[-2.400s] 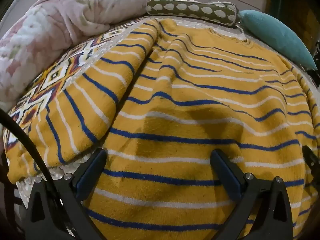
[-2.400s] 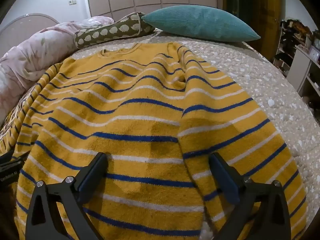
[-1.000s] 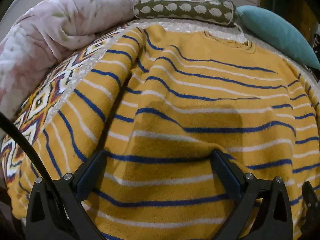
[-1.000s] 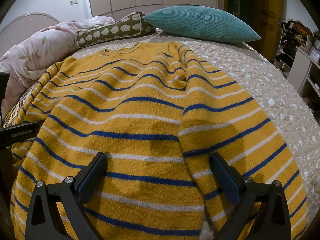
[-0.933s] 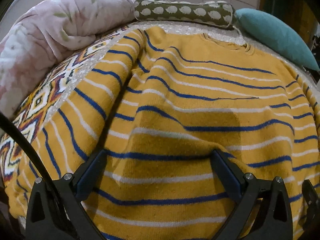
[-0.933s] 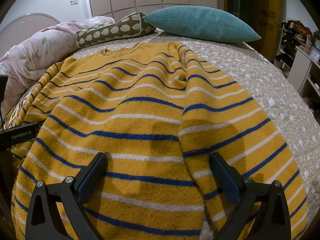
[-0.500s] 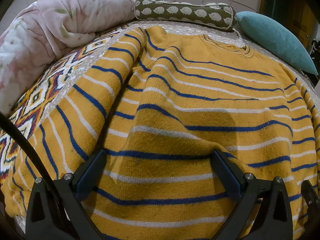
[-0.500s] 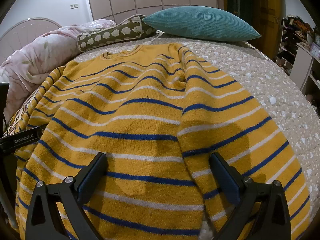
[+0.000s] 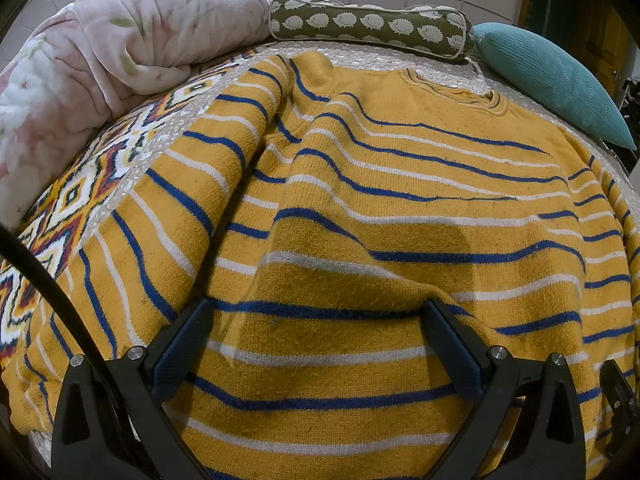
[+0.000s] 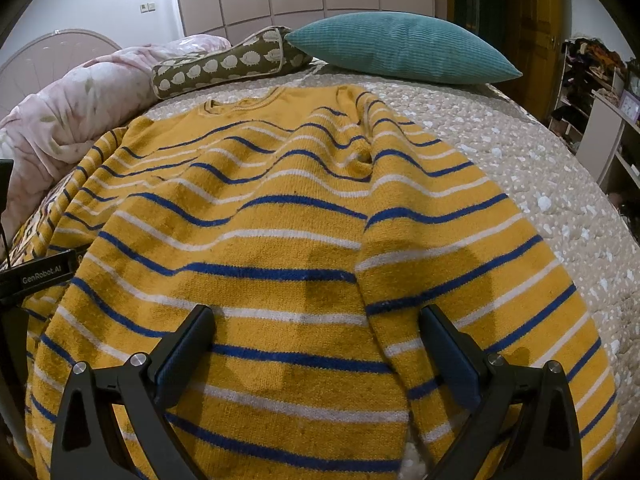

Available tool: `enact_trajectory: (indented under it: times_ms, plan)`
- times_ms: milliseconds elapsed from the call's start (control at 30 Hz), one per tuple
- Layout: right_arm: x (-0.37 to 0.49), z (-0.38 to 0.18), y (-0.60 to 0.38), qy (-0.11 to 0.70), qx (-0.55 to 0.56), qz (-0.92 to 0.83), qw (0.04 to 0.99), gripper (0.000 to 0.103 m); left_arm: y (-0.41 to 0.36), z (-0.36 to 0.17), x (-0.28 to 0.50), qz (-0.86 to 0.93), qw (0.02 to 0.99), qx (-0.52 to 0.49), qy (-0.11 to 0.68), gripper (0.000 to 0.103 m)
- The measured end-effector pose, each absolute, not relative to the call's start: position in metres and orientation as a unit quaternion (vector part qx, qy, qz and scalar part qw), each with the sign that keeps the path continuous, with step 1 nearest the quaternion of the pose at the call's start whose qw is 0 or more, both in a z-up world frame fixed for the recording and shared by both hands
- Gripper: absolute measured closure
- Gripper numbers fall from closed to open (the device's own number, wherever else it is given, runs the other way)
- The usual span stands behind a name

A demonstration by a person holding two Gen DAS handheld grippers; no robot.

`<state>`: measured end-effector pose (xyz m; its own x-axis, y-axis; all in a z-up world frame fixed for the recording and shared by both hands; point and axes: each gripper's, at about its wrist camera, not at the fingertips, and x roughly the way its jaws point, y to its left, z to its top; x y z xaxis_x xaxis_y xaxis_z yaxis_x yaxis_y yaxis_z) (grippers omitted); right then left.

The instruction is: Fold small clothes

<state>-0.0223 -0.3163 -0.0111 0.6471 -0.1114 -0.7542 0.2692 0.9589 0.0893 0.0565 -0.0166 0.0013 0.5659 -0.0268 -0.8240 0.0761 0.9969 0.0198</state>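
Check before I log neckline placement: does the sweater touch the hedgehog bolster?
Apart. Left wrist view shows bedspread between sweater and hedgehog bolster.

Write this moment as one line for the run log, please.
sweater: spread flat on bed, unfolded | left gripper: open above the hem area | right gripper: open near right sleeve | fold: not begun

The mustard-yellow sweater [image 9: 400, 216] with blue and white stripes lies spread front-up across the bed below me, neckline at the far end near the pillows, hem nearest me. Its sleeves lie folded down along both sides, and the knit is rumpled into shallow ridges.
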Motion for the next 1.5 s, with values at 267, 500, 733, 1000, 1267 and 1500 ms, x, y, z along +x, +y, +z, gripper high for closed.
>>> enact_trajectory:
  times_ms: [267, 500, 733, 1000, 1267, 1500]
  plan:
    - [-0.023, -0.011, -0.318, 0.405, 0.100, -0.102, 0.903, 0.000, -0.017, 0.001, 0.056, -0.029, 0.885, 0.026, 0.465, 0.000]
    - [-0.023, -0.011, -0.317, 0.405, 0.099, -0.104, 0.903, 0.000, -0.017, 0.001, 0.056, -0.029, 0.885, 0.026, 0.465, 0.000]
    - [-0.022, -0.012, -0.316, 0.406, 0.095, -0.107, 0.903, 0.000, -0.017, 0.001, 0.056, -0.029, 0.885, 0.026, 0.465, 0.000]
    - [-0.023, -0.012, -0.317, 0.403, 0.098, -0.105, 0.904, 0.000, -0.014, 0.001, 0.056, -0.027, 0.886, 0.025, 0.462, 0.000]
    - [-0.022, -0.012, -0.316, 0.405, 0.094, -0.108, 0.903, 0.000, -0.016, 0.003, 0.057, -0.020, 0.882, 0.021, 0.471, 0.000]
    - [-0.022, -0.012, -0.315, 0.408, 0.088, -0.113, 0.902, 0.000, 0.018, 0.043, 0.037, -0.097, 0.866, -0.016, 0.490, 0.007]
